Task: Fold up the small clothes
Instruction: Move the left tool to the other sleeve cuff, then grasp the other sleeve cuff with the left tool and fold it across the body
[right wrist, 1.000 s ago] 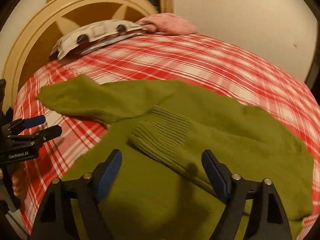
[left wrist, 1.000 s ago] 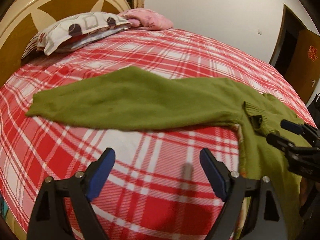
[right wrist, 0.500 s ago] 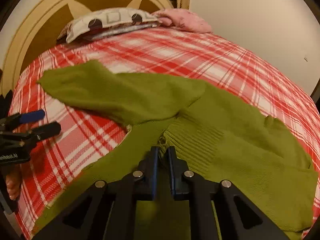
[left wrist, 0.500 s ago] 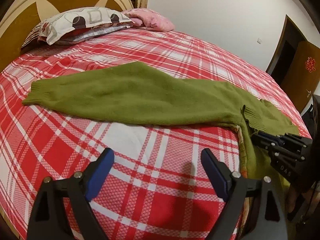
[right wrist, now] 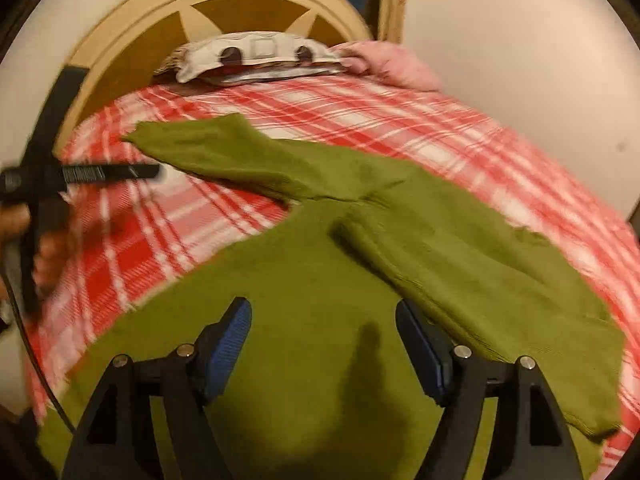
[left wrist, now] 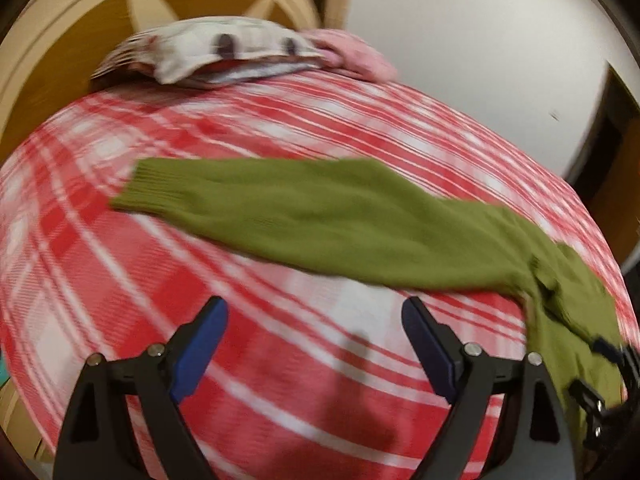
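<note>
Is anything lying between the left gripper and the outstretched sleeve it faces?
Nothing visible: only bare plaid bedspread lies between the open left gripper and the green sweater's sleeve.

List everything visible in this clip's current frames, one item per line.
sweater: one, olive green, flat on the bed, one sleeve stretched left, the other folded over the body
bedspread: one, red and white plaid, covering the bed
pillow: one, white patterned, at the headboard
pink cloth: one, beside the pillow
headboard: one, cream and brown, curved
left gripper: fingers open, above bedspread
right gripper: fingers open, above sweater
</note>
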Demonstrator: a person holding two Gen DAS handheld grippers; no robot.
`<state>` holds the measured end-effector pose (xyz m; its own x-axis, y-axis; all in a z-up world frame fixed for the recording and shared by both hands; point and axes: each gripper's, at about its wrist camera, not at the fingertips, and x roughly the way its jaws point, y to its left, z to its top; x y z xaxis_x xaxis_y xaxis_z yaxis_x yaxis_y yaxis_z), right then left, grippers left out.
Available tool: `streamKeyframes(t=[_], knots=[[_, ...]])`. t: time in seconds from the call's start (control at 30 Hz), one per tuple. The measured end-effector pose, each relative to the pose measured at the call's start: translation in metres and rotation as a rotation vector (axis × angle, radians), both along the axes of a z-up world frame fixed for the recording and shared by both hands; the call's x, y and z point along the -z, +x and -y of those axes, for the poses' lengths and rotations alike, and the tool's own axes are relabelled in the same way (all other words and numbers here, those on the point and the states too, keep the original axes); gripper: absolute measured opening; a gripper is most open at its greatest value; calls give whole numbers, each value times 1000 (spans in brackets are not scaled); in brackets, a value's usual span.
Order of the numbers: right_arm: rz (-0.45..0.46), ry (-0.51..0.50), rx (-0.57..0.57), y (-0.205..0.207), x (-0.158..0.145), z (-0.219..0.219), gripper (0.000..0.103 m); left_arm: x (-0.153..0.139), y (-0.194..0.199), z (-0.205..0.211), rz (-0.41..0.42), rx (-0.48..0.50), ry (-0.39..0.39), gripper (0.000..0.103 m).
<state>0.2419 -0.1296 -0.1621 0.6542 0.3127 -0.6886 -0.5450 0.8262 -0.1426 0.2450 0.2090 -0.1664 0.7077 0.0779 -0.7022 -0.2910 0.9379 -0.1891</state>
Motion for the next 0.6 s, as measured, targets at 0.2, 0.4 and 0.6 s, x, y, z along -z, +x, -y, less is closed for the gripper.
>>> streamKeyframes(t=[0.2,0.4,0.6], knots=[[18,-42,35,0,5,-4,75,-9,7,-79,1,-209,1,91],[43,-63,35,-4,9,-5,75,4,23,-142,-18,-338,-72,82],[29,-55,44,-2,12,-3,75,6,34,-139,8,-317,-79,76]])
